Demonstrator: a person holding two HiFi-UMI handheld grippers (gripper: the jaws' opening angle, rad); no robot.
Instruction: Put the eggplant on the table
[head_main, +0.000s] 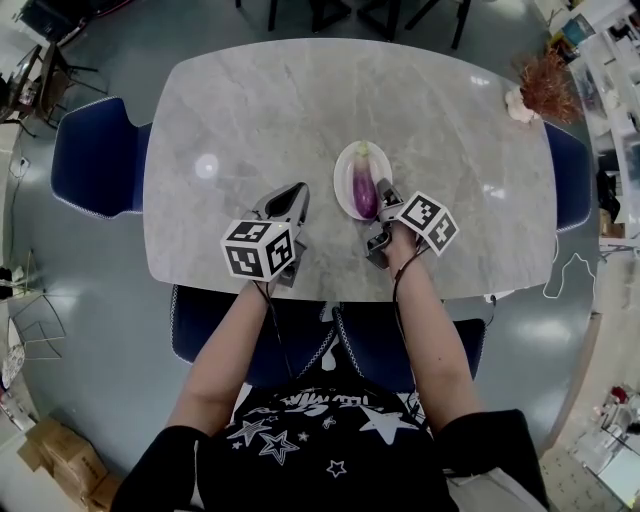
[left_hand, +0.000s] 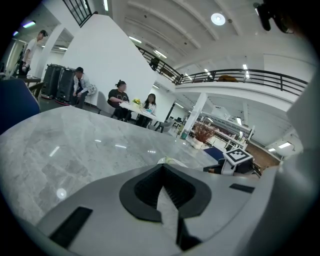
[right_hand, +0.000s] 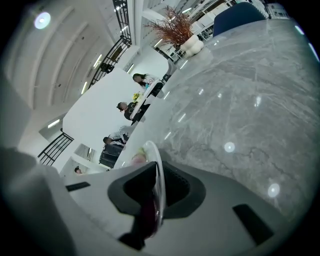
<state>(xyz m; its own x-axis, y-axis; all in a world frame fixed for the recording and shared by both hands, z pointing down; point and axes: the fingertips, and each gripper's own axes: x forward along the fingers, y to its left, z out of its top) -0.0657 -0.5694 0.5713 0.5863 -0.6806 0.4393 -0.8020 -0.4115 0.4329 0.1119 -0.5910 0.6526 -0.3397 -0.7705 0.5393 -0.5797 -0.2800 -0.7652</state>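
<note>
On plate (head_main: 345, 192), eggplant (head_main: 364, 186) not yet moved — whole task left. My right gripper (head_main: 384, 191) pinches plate rim; left gripper (head_main: 295, 192) closed, empty.

We reach forward with both bare forearms, the left forearm (head_main: 222, 355) angling in from the left and the right forearm (head_main: 432, 325) running nearly straight ahead. Our left hand-held gripper (head_main: 292, 196) points forward and slightly right, its marker cube (head_main: 262, 248) nearest us. In the left gripper view its jaws stand together with nothing between them. Our right hand-held gripper (head_main: 383, 189) points forward and slightly left, its marker cube (head_main: 431, 222) tilted above our right hand (head_main: 401, 246). In the right gripper view its jaws are closed on the thin rim of a plate (right_hand: 152, 149). The two grippers sit near each other, apart.
</note>
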